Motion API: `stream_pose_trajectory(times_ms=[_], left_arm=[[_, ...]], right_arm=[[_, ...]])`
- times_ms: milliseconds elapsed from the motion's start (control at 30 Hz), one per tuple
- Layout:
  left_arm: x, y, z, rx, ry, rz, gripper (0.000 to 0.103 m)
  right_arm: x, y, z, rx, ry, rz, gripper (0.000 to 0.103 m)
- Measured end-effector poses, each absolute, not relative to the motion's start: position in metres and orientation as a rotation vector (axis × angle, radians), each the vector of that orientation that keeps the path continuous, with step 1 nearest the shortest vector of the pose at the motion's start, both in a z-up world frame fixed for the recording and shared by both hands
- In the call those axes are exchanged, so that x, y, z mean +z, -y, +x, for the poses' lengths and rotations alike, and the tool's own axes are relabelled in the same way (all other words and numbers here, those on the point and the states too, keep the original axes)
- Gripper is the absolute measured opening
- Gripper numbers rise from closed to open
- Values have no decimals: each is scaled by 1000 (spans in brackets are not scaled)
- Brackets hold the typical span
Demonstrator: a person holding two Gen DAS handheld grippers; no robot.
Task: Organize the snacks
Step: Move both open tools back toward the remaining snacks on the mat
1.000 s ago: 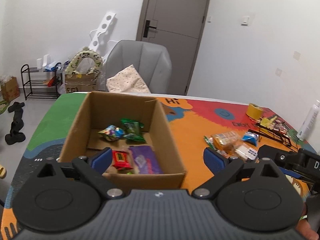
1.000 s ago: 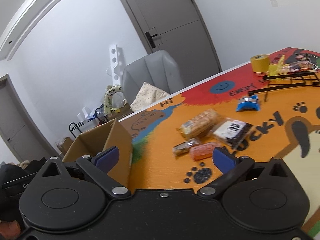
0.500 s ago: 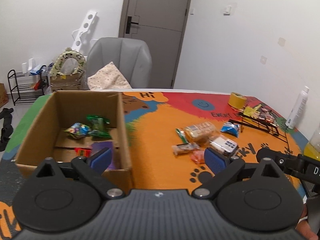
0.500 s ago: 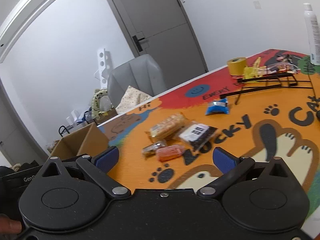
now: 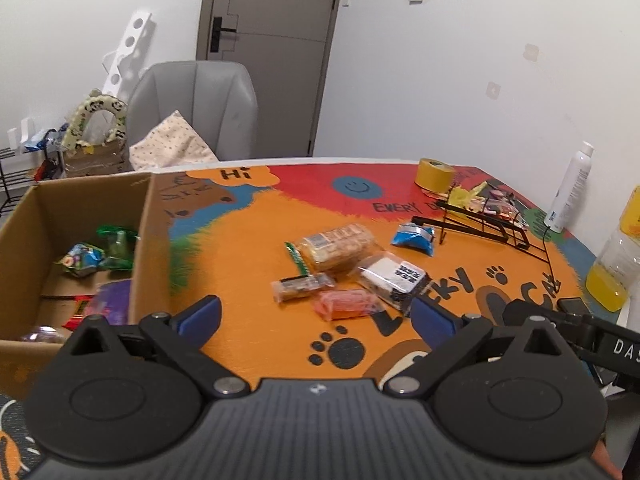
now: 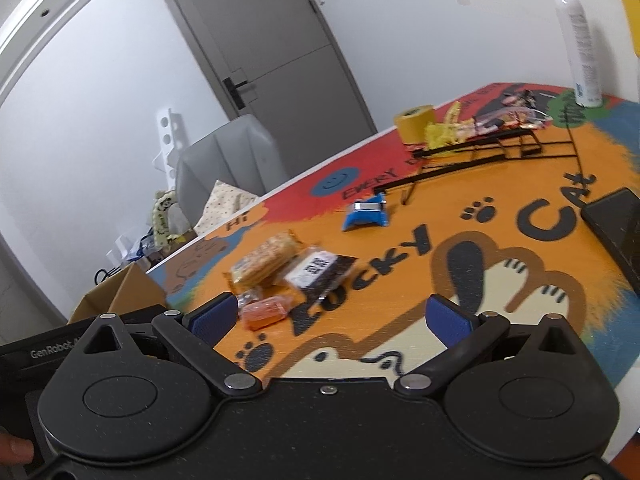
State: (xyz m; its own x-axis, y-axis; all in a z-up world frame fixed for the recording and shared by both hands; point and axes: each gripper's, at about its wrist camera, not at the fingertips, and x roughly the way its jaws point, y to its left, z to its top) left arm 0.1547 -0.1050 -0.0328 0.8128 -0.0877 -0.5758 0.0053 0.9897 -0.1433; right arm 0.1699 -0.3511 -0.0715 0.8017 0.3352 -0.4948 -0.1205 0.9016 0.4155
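Left wrist view: left gripper (image 5: 314, 314) spread wide, empty. Pink snack packet (image 5: 345, 304) at frame centre between fingertips; cardboard box (image 5: 154, 232) at left edge. Right gripper (image 6: 328, 314) likewise released. Descend squarely, pinch packet alone, avoid neighbouring wrappers.

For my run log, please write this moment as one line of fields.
left gripper: open, empty | right gripper: open, empty | cardboard box: holds several snacks | loose: cracker pack, pink snack, blue packet
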Motion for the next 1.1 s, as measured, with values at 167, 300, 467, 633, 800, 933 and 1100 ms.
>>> stream_pose_trajectory(times_ms=[167,300,467,633,800,933,1100], left_arm=[[-37,117,165,-65,-620,-121,100],[-42,123,174,-63,-615,-102,100],[-51,126,187,-66,-622,-96,98],[-61,124,203,-49,-624,-95,94],[-75,117,222,-26,-652,-114,89],[-85,113,236,-13,-666,-118,88],[-95,110,254,2,-680,-129,88]], right_arm=[[-84,364,178,231,-613,407,103],[-91,367,184,238,-618,419,101],[-102,367,200,260,-650,440,84],[-111,362,215,280,-674,443,84],[-115,352,233,301,-689,426,84],[-117,347,249,310,-699,416,84],[-119,340,267,312,-711,397,84]])
